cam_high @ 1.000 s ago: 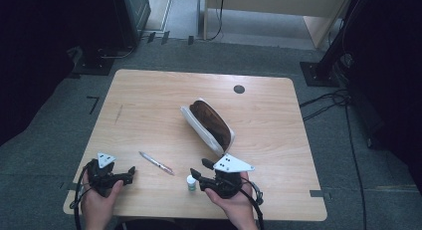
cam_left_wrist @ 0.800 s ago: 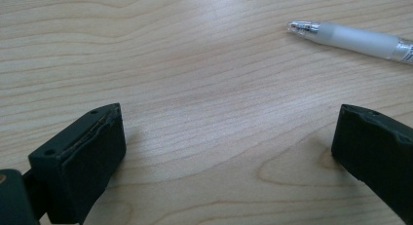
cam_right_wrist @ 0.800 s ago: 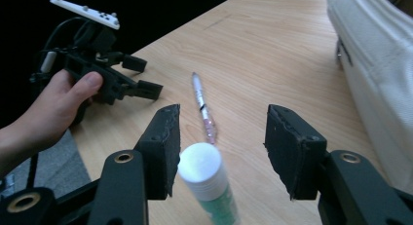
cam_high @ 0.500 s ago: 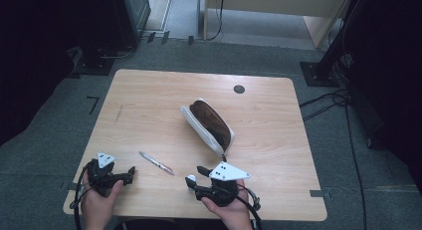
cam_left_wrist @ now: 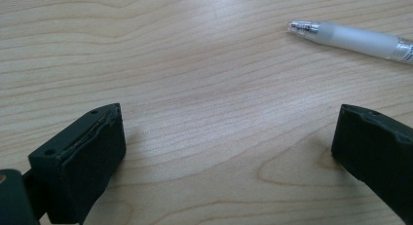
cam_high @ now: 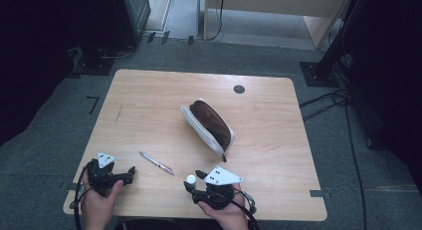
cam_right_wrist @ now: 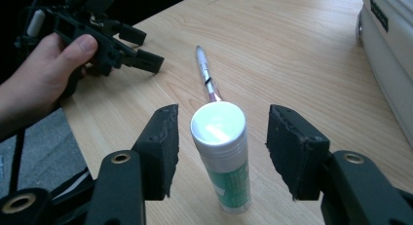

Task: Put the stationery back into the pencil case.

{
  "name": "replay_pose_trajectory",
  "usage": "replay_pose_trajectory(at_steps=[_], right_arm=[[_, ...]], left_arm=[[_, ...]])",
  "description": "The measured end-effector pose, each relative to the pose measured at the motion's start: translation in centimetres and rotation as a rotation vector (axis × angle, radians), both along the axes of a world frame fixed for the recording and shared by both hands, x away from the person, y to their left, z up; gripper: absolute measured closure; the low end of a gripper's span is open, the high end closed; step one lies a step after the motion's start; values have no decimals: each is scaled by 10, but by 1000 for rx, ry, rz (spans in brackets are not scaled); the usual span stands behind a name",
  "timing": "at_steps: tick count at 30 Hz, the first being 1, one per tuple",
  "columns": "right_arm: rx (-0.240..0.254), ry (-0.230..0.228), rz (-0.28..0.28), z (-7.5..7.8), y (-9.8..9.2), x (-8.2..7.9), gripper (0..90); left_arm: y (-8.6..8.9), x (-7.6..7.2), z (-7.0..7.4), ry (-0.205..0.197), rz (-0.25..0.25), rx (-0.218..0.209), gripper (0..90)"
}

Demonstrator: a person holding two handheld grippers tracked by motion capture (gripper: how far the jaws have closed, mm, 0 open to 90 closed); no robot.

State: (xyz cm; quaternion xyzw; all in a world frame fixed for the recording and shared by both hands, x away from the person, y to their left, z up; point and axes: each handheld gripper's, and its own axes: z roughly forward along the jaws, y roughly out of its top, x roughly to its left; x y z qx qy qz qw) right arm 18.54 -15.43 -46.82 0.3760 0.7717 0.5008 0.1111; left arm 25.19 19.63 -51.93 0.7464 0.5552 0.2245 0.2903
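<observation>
Right claw (cam_right_wrist: 221, 152) set around an upright glue stick (cam_right_wrist: 221, 157) on the table (cam_high: 149, 105): the white-capped tube stands between the two black jaws, with a clear gap on each side, so the claw is open and grips nothing yet. The tube is centred between the pads, which suggests the claw has been lined up so that both pads would meet its sides evenly and not tip it; a lopsided closing could knock so narrow a standing thing over. Beyond the jaw tips lies a pen (cam_right_wrist: 205, 74), flat on the wood and pointing away from the claw, apart from the tube. To the far right of the claw sits an open white pencil case (cam_high: 209, 128), its dark lining facing up, probably the place for the loose items. Left claw (cam_left_wrist: 226, 137), held in the person's left hand (cam_high: 97, 202), rests low over bare wood with its jaws spread wide and nothing between them; the pen's clear tip (cam_left_wrist: 304, 27) lies ahead and to the right of its jaws, within easy reach, so this claw appears to be waiting its turn.
</observation>
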Motion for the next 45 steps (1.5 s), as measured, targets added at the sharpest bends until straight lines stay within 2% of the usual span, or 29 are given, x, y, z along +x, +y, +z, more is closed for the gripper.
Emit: replay_pose_trajectory(at_steps=[5, 10, 13, 17, 20, 32, 45], right_arm=[[-15, -6, -7, -4, 2, -1, 497], [-74, -40, -27, -9, 5, -4, 519], [-84, -46, -33, -10, 6, -5, 530], [-98, -61, -29, -12, 6, -6, 618], [-98, -67, -25, -12, 6, -6, 651], [-75, -64, -40, -8, -1, -5, 655], [-41, -75, -119, 6, -29, -1, 656]], left_arm=[[0, 0, 0, 0, 0, -1, 0], [0, 0, 0, -1, 1, -1, 0], [0, 0, 0, -1, 1, -1, 0], [0, 0, 0, 0, 0, -1, 0], [0, 0, 0, 0, 0, -1, 0], [0, 0, 0, 0, 0, -1, 0], [0, 0, 0, 0, 0, -1, 0]])
